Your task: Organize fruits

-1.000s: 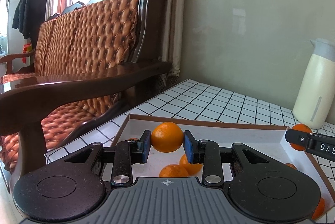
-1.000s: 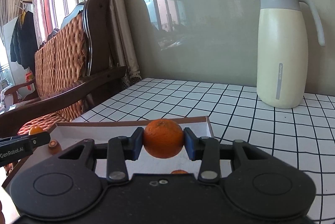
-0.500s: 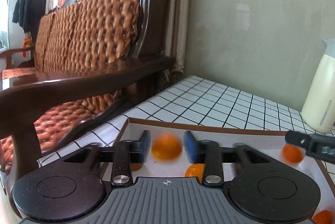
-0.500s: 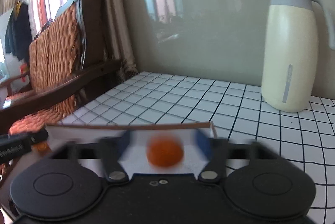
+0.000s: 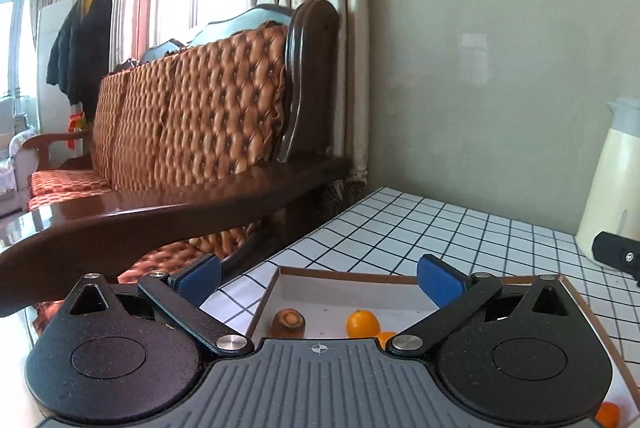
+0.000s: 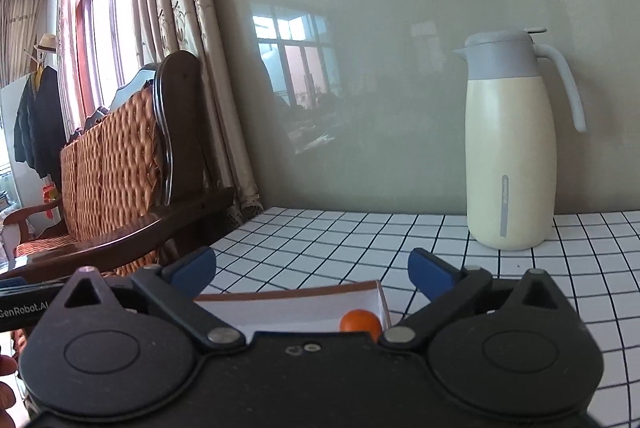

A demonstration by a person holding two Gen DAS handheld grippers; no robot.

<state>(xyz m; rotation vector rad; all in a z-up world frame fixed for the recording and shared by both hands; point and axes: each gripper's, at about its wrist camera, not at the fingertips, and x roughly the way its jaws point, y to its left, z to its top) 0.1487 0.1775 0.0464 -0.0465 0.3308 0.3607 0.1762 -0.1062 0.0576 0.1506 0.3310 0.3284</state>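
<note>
A white box with a brown rim [image 5: 360, 278] lies on the checked table, just below and ahead of my left gripper [image 5: 320, 280]. Its jaws are opening wide and nothing is between them. In the box lie a bright orange [image 5: 363, 324], a duller brownish orange [image 5: 289, 322] and part of a third orange [image 5: 386, 338]. In the right wrist view my right gripper [image 6: 312, 268] hangs above the same box [image 6: 304, 298]. Its jaws are opening too, with nothing between them. One orange [image 6: 360, 322] rests in the box's right corner.
A cream thermos jug [image 6: 512, 155] stands on the table by the wall, to the right. A wooden sofa with orange cushions [image 5: 192, 115] borders the table's left side. The other gripper's tip [image 5: 616, 256] shows at the right edge of the left wrist view.
Both grippers held an orange a second ago and have let go. The oranges dropped into the box, the jaws spread wide, and both grippers rose a little.
</note>
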